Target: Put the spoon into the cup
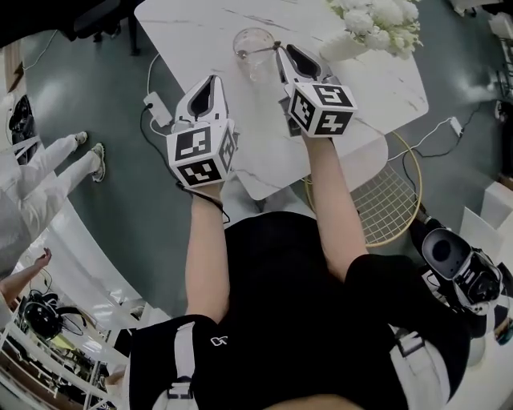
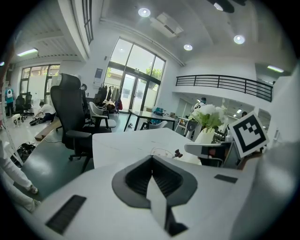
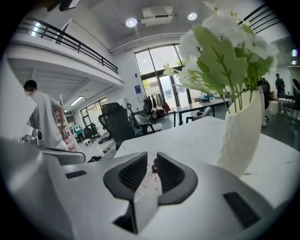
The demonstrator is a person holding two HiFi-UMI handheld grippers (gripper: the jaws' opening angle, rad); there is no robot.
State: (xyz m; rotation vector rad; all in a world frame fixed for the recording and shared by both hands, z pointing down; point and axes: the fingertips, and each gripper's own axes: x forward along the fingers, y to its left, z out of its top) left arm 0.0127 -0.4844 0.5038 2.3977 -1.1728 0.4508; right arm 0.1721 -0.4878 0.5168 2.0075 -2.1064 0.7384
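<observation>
A clear glass cup (image 1: pixel 253 48) stands on the white marble table (image 1: pixel 377 88) near its far edge. The thin spoon (image 1: pixel 263 50) leans across the cup's rim, its bowl end inside the glass. My right gripper (image 1: pixel 281 50) is at the cup's right side, its jaws closed to a narrow gap on the spoon's dark knobbed end (image 3: pixel 153 166). The left gripper view shows that knob (image 2: pixel 177 153) above the cup's rim (image 2: pixel 159 152). My left gripper (image 1: pixel 213 81) hovers over the table's left edge, shut and empty, a hand's width left of the cup.
A white vase (image 1: pixel 343 45) of white flowers (image 1: pixel 383 18) stands just right of my right gripper, large in the right gripper view (image 3: pixel 241 133). A wire chair (image 1: pixel 393 200) sits under the table's right side. A white charger and cable (image 1: pixel 157 109) lie on the floor. People stand at the left (image 1: pixel 48 164).
</observation>
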